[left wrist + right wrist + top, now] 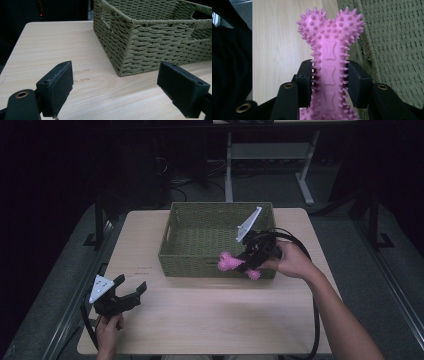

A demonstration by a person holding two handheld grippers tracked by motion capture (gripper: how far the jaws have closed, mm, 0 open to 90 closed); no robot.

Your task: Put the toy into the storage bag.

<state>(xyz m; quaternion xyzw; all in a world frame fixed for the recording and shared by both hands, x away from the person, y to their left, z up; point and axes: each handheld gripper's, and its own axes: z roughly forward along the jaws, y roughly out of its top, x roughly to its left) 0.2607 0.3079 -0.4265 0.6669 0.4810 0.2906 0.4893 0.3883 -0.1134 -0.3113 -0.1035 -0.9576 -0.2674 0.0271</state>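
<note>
Right now my right gripper (245, 262) has its jaws clamped on the shaft of the pink spiky bone toy (329, 50), whose knobbed end fills the upper middle of the right gripper view. In the high view, the toy (229, 262) hangs at centre frame, right against the near wall of the green woven basket (200, 210), not yet over the rim. So I judge this the carry step: toy lifted, drop still to come. Next I need height, then a push toward the top of the frame so the bone clears the rim before I let go. That near wall is what stands in my way. My left gripper (131, 292), lower left of the high view, sits over the wooden table (210, 320) with jaws spread wide and nothing between them, the basket corner (120, 67) just ahead.
</note>
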